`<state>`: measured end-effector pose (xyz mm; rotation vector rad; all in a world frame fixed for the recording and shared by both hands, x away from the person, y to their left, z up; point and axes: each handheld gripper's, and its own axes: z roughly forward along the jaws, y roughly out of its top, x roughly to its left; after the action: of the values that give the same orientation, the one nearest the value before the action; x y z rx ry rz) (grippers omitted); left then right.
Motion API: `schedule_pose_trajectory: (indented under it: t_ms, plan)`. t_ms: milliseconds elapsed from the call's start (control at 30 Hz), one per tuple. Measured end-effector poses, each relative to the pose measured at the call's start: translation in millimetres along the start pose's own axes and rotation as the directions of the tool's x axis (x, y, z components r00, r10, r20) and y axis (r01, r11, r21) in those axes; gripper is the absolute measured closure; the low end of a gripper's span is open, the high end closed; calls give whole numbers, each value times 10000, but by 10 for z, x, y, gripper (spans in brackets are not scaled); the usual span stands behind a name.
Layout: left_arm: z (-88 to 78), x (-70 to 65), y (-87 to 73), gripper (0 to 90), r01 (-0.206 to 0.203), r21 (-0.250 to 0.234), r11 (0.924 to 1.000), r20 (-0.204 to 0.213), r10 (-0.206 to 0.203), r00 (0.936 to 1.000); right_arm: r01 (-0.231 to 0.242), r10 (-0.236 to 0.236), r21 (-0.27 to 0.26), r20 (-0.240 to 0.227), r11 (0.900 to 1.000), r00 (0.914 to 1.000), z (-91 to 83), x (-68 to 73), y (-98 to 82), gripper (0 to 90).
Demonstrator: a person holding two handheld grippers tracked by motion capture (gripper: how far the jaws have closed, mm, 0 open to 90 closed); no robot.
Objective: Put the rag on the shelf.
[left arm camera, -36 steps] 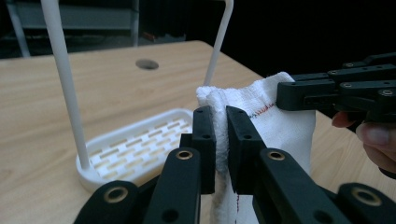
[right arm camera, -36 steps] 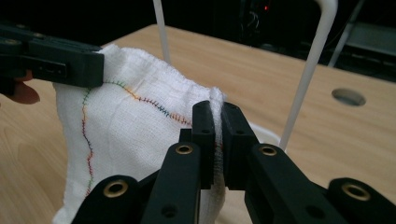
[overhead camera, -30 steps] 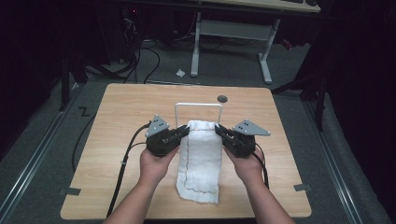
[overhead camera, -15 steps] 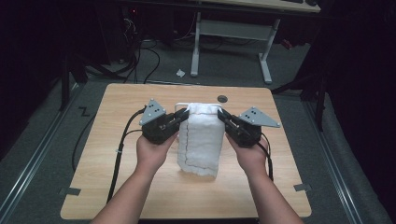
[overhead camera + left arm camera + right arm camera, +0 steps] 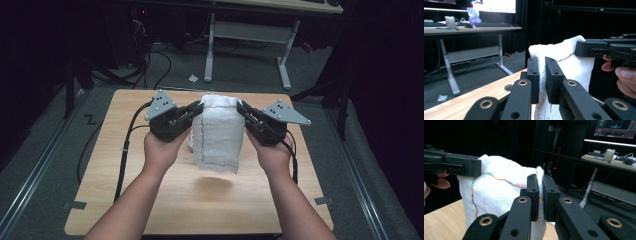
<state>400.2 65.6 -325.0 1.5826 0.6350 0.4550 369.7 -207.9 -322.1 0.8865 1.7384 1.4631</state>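
Observation:
A white towel (image 5: 219, 135) with coloured stitching along its hem hangs above the wooden table (image 5: 125, 190), folded over at the top. My left gripper (image 5: 199, 107) is shut on its upper left corner, and my right gripper (image 5: 241, 107) is shut on its upper right corner. In the left gripper view the towel (image 5: 571, 67) is pinched between the black jaws of the left gripper (image 5: 542, 65), with the other gripper holding the far corner. In the right gripper view the right gripper (image 5: 540, 184) nips the towel (image 5: 496, 192) edge the same way. The lower hem hangs free just over the tabletop.
A white wire rack (image 5: 191, 144) stands on the table behind the towel, mostly hidden. A round hole (image 5: 509, 87) sits near the table's far edge. Beyond the table stands a desk with white legs (image 5: 285, 60); cables (image 5: 125, 150) trail from the left gripper.
Both grippers have risen together with the towel's top corners. The towel, which lay along the table, now hangs off it, with its lower hem lifted clear.

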Motion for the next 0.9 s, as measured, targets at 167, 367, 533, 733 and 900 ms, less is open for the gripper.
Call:
schedule_pose_trajectory:
  t_ms: [167, 367, 533, 733, 900]
  plan:
    - [41, 65, 92, 830, -72, 82, 9999, -92, 73, 9999, 138, -138, -105, -32, 9998, 9999, 18, -18, 68, 858]
    - [124, 155, 199, 830, -302, -85, 9995, -280, 300, 9992, 113, -110, -262, 140, 9996, 9998, 129, -79, 144, 857]
    - [262, 298, 211, 831, -53, 90, 9999, -401, 56, 9992, -225, 229, -235, 197, 9995, 9995, 316, -188, 151, 858]
    - [367, 414, 297, 830, 123, 200, 9997, -599, -110, 9981, -530, 533, -113, 282, 9985, 9982, 518, -305, 184, 858]
    - [447, 507, 382, 831, 38, 288, 9996, -693, -18, 9976, -788, 790, -72, 271, 9969, 9965, 644, -389, 256, 857]
